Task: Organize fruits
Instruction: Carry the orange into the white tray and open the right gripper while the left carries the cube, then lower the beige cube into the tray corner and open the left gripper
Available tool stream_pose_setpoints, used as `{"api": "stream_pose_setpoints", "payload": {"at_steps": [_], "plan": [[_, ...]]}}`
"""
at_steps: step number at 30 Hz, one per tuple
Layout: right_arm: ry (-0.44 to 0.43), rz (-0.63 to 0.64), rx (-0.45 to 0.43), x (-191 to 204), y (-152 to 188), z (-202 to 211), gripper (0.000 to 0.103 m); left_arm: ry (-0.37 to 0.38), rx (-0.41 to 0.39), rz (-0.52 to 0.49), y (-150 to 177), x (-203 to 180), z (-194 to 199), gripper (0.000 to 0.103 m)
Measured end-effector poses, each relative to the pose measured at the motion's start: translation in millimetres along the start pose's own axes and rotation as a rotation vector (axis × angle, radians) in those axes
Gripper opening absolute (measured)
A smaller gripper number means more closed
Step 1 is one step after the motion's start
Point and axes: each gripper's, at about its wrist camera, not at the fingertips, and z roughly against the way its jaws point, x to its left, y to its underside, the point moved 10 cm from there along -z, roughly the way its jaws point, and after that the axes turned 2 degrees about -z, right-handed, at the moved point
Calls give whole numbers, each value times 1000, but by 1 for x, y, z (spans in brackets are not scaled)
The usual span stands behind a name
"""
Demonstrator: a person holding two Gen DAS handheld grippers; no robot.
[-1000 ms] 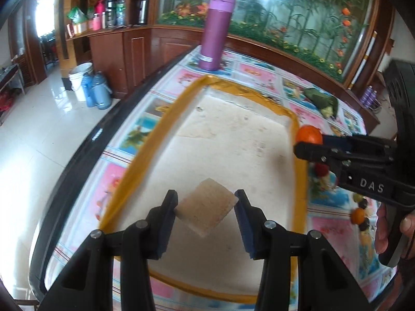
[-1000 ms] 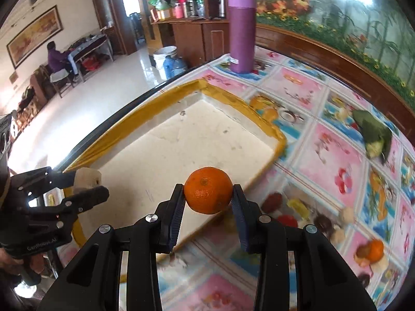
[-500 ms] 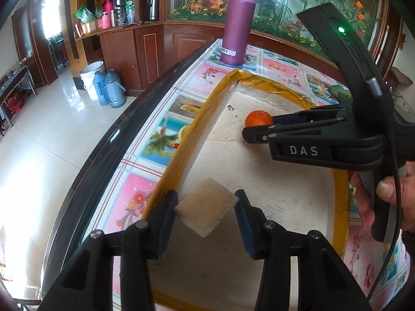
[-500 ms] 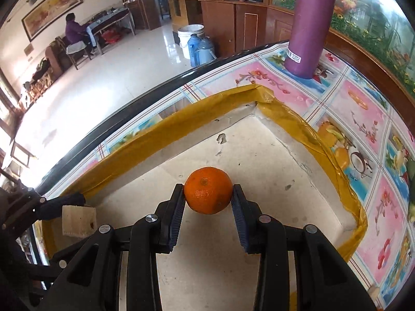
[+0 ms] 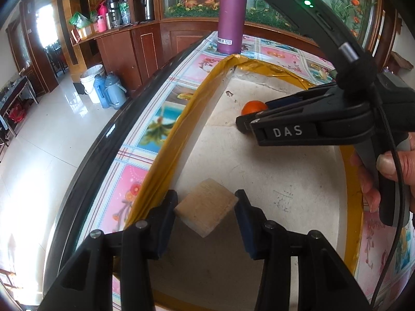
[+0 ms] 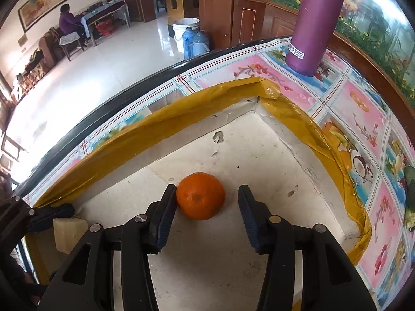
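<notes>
Our right fingers [image 6: 166, 207] stand spread around the orange [image 6: 200, 196], which sits on the floor of the yellow-rimmed foam box [image 6: 290, 108], touching only one pad. Our left gripper [image 5: 206, 213] pinches a pale cube [image 5: 206, 211] over the same box, near its rim.

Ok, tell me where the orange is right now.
In the right wrist view the orange lies on the tray floor between the open right gripper fingers, touching the left one, near the tray's far corner.

purple flask [image 5: 230, 13] standing on patterned tablecloth [image 6: 363, 108].
</notes>
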Motion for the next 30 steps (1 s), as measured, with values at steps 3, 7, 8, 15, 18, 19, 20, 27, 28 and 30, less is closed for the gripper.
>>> {"api": "stream_pose_setpoints", "payload": {"at_steps": [3, 7, 8, 15, 18, 19, 20, 27, 28, 30], "plan": [[6, -14, -6, -3, 5, 7, 47, -3, -1, 5, 3, 1, 5, 48], [16, -27, -21, -6, 14, 20, 47, -5, -10, 11, 6, 2, 14, 49], [20, -30, -27, -6, 16, 23, 47, -4, -13, 13, 7, 2, 17, 49], [15, -61, -86, 1, 34, 58, 47, -23, -51, 34, 13, 8, 42, 52], [10, -78, -106, 2, 47, 75, 47, -23, -73, 46, 15, 8, 54, 56], [8, -87, -112, 2, 53, 82, 47, -25, -77, 46, 15, 6, 57, 56], [6, -94, -116, 1, 59, 88, 47, -26, -82, 44, 15, 4, 60, 56], [20, -157, -127, -14, 110, 122, 50, -2, -93, 19, 21, -22, 69, 57], [32, -165, -128, -17, 119, 126, 50, 1, -92, 10, 22, -27, 69, 57], [47, -177, -131, -22, 135, 133, 50, 7, -92, -4, 25, -37, 72, 57]]}}
